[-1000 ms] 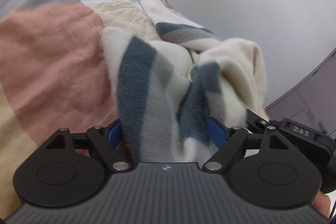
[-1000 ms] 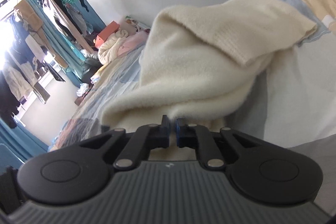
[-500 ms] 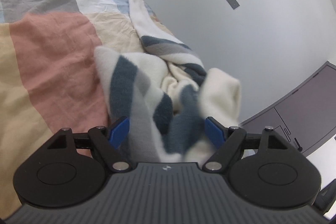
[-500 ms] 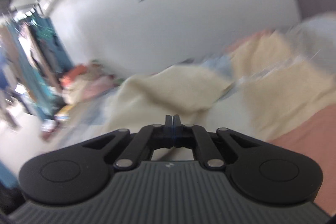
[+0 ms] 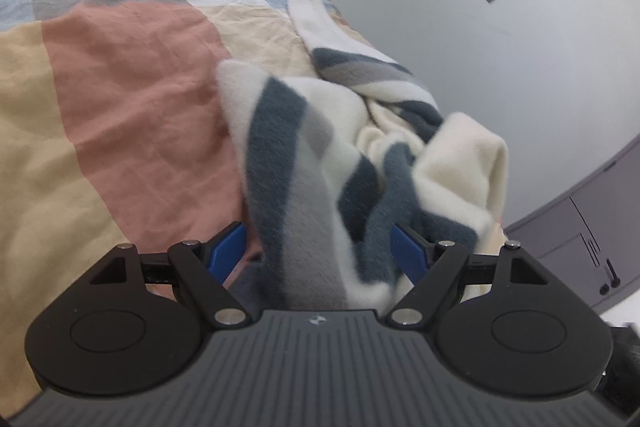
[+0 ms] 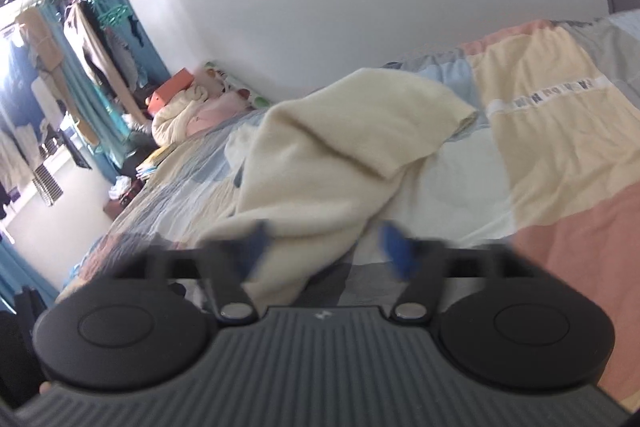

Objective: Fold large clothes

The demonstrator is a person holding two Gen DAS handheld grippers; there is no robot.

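A fuzzy cream sweater (image 5: pixel 320 155) with dark blue and grey stripes lies bunched on the patchwork bed cover (image 5: pixel 120 99), one sleeve stretched toward the wall. My left gripper (image 5: pixel 320 251) is open, its blue fingers either side of the striped fabric. In the right wrist view the sweater's cream part (image 6: pixel 340 163) lies crumpled on the bed. My right gripper (image 6: pixel 324 247) is open, blurred by motion, with cream fabric lying between the fingers.
A white wall (image 5: pixel 480 47) runs along the bed's far side. A grey cabinet (image 5: pixel 580 235) stands at the right. A heap of clothes and pillows (image 6: pixel 192 111) sits at the bed's far end, with hanging garments (image 6: pixel 88 39) beyond.
My right gripper was shut on the cream fabric and has opened, letting it drop onto the bed. The left gripper stays open and has drawn back slightly from the sweater.
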